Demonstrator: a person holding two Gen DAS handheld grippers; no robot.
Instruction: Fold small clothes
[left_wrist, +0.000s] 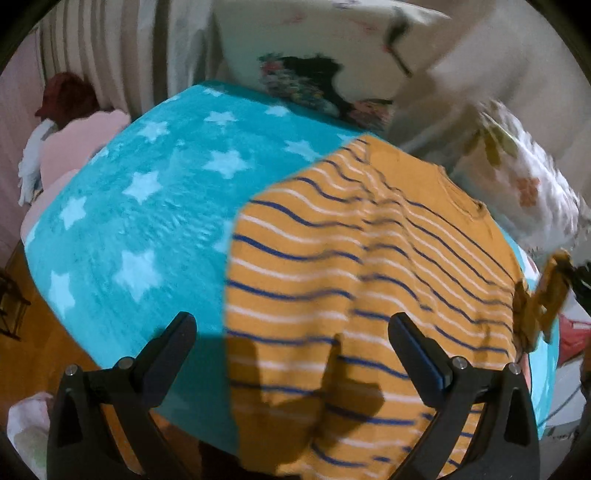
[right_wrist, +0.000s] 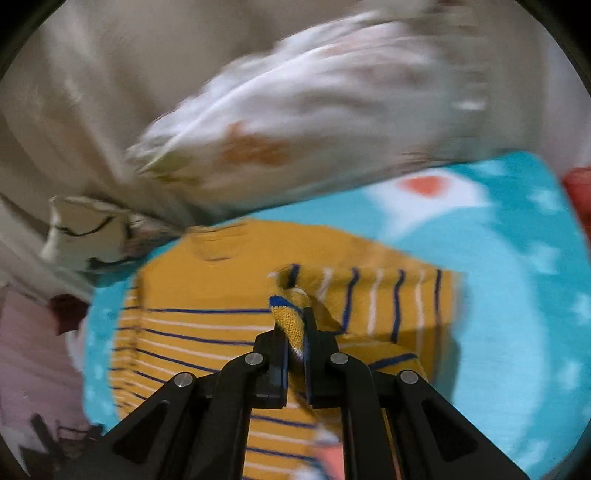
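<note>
My right gripper (right_wrist: 293, 325): jaws pinch a fold of the mustard knit top with blue and white stripes (left_wrist: 369, 266), which lies on the turquoise star-print fleece blanket (left_wrist: 147, 206). My left gripper (left_wrist: 291, 332): fingers spread wide, empty, above the top's hem at 6 o'clock.

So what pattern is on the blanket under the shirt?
Turquoise with white stars; the blanket shows best in the left wrist view.

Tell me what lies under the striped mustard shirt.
The striped mustard shirt lies on a turquoise star-print blanket, which shows all around it. Whatever is beneath the blanket is covered.
</note>
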